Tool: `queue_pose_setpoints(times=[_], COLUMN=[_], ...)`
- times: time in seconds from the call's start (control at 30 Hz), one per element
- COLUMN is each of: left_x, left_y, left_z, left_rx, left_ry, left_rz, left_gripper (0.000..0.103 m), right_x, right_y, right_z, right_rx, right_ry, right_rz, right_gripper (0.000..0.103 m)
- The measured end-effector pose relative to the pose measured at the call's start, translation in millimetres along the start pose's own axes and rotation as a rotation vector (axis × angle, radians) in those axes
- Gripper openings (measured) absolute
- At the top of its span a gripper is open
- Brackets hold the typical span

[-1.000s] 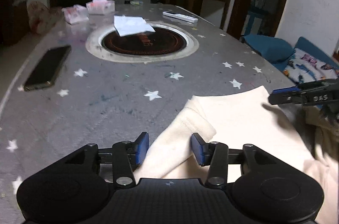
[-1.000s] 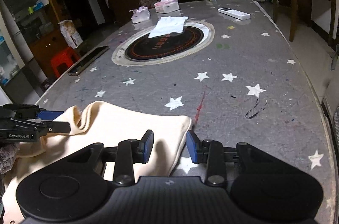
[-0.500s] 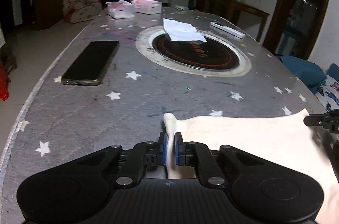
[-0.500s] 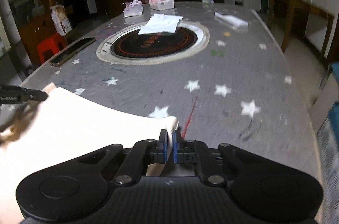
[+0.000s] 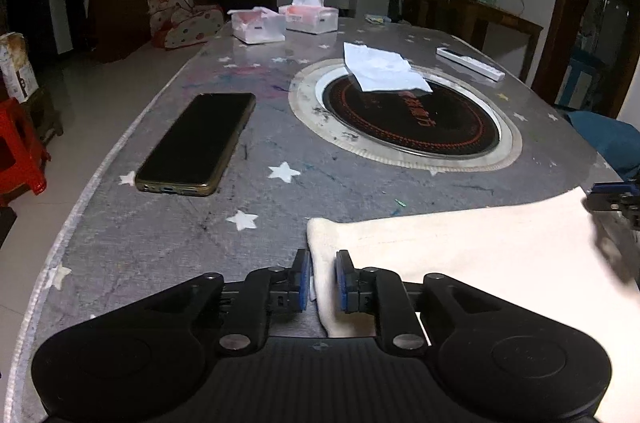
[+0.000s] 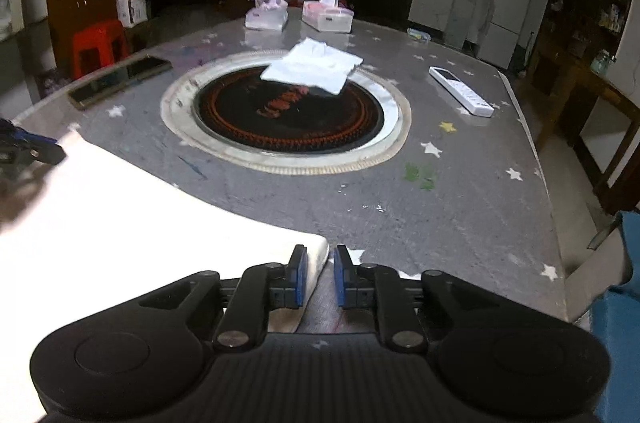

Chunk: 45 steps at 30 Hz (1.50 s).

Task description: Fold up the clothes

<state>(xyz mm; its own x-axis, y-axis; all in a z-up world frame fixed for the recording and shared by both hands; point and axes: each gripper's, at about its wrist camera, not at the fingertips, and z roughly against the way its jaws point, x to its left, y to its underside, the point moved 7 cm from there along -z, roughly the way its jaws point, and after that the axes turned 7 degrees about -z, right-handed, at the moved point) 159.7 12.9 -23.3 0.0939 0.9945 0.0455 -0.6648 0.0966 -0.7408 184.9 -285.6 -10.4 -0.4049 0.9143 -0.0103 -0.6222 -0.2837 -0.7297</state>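
A cream garment [image 5: 460,247] lies folded flat on the near part of the grey star-patterned table [image 5: 200,231]. My left gripper [image 5: 322,279] sits at its left corner, fingers slightly apart with the thick folded edge between them. In the right wrist view my right gripper [image 6: 319,275] stands at the garment's [image 6: 120,215] right corner, fingers a little apart, with table showing beside the cloth. Each gripper's tip shows in the other view: the right gripper [image 5: 612,199] and the left gripper [image 6: 32,147].
A black phone [image 5: 198,143] lies on the left of the table. A round inset hotplate [image 5: 408,115] carries a white folded cloth [image 5: 384,69]. A white remote [image 5: 470,63] and tissue packs [image 5: 308,17] sit farther back. A red stool [image 5: 16,143] stands off the left edge.
Both grippers closed on the garment's corners, carried them forward over the table, and their fingers have now parted slightly. The garment lies flatter and farther up the table.
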Motion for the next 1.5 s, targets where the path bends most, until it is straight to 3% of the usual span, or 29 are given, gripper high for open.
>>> queue_pose_setpoints(times=[0.13, 0.27, 0.43, 0.67, 0.83, 1.07, 1.2, 1.27, 1.5], left_x=[1, -8, -40, -91, -105, -107, -108, -109, -104], left_y=[2, 5, 23, 63, 82, 89, 92, 93, 92], left_z=[24, 55, 92, 108, 103, 103, 103, 103, 107], left_rx=[-0.053, -0.117, -0.144, -0.085, -0.051, -0.051, -0.052, -0.055, -0.057], left_ry=[-0.023, -0.025, 0.088, 0.232, 0.235, 0.220, 0.211, 0.210, 0.202], left_rz=[-0.014, -0.045, -0.074, -0.116, -0.125, -0.134, -0.141, -0.141, -0.112], left_gripper=[0.033, 0.037, 0.037, 0.037, 0.037, 0.041, 0.045, 0.047, 0.048], right_x=[10, 28, 48, 8, -36, -73, -90, -90, -71], right_y=[16, 55, 107, 144, 157, 182, 192, 188, 167], right_z=[44, 91, 130, 148, 145, 169, 182, 184, 168], right_rx=[-0.025, -0.027, -0.037, -0.047, -0.049, -0.070, -0.084, -0.099, -0.116], right_ry=[-0.075, -0.126, -0.146, -0.023, 0.082, 0.341, 0.424, 0.427, 0.318], right_rz=[-0.020, -0.031, -0.068, -0.227, -0.314, -0.395, -0.428, -0.413, -0.358], right_gripper=[0.017, 0.022, 0.023, 0.023, 0.023, 0.025, 0.029, 0.029, 0.037])
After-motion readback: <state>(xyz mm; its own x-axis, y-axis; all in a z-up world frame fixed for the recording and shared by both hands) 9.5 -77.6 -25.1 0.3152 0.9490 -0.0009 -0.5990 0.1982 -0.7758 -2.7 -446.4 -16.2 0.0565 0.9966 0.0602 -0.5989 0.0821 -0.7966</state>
